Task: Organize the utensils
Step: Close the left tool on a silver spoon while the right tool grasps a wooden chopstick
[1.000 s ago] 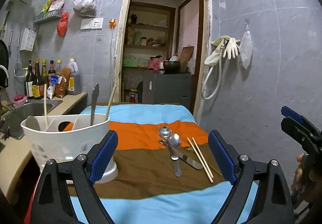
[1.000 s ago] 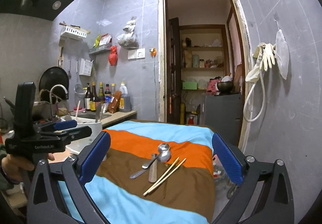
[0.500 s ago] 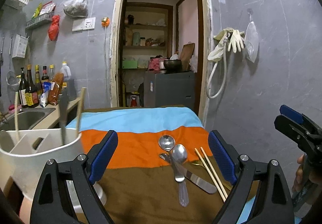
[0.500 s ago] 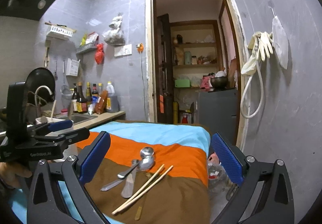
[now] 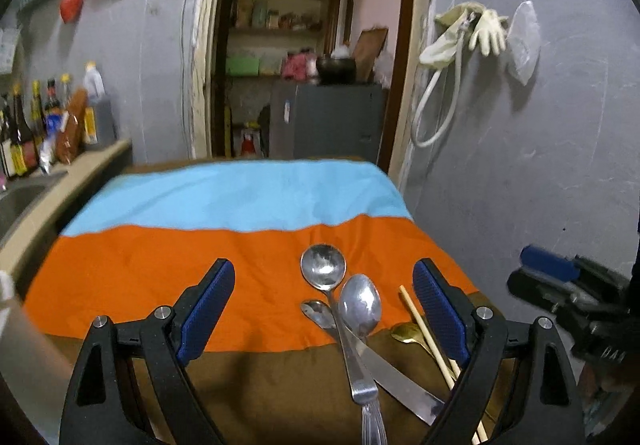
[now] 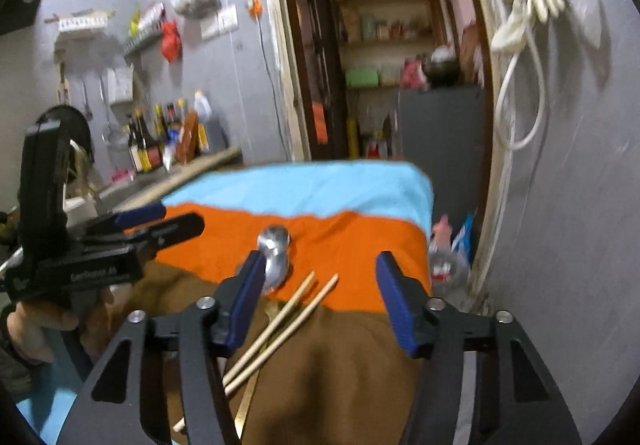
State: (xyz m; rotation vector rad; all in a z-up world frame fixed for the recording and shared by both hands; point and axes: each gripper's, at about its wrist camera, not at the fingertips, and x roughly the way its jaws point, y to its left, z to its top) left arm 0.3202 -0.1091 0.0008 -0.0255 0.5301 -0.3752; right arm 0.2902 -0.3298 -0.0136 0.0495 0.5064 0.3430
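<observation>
Utensils in a heap on striped cloth point(image 5: 160, 273), both grippers over them, nothing gripped.

Left wrist view: left gripper point(image 5: 324, 309) spread wide, empty, above the cloth's orange/brown seam. Round spoon point(image 5: 323, 265) lies on the orange band; oval spoon point(image 5: 359, 305) just beside it toward the brown band, handle crossing a table knife point(image 5: 392, 377). Chopsticks point(image 5: 424, 329) and a small gold spoon point(image 5: 406, 332) at the cloth's right edge, by the right blue pad. Right gripper point(image 5: 540, 277) seen off the cloth's right side. Right wrist view (blurred): right gripper point(image 6: 320, 301) jaws closing, half-spread, pads not touching anything; chopsticks point(image 6: 280, 321) on the cloth below, near its left pad, crossing the gold spoon's handle. Spoon bowls point(image 6: 274, 249) on orange band, beyond the left pad. Left gripper point(image 6: 160, 225) w/ person's hand point(image 6: 36, 329) at cloth's left edge.
</observation>
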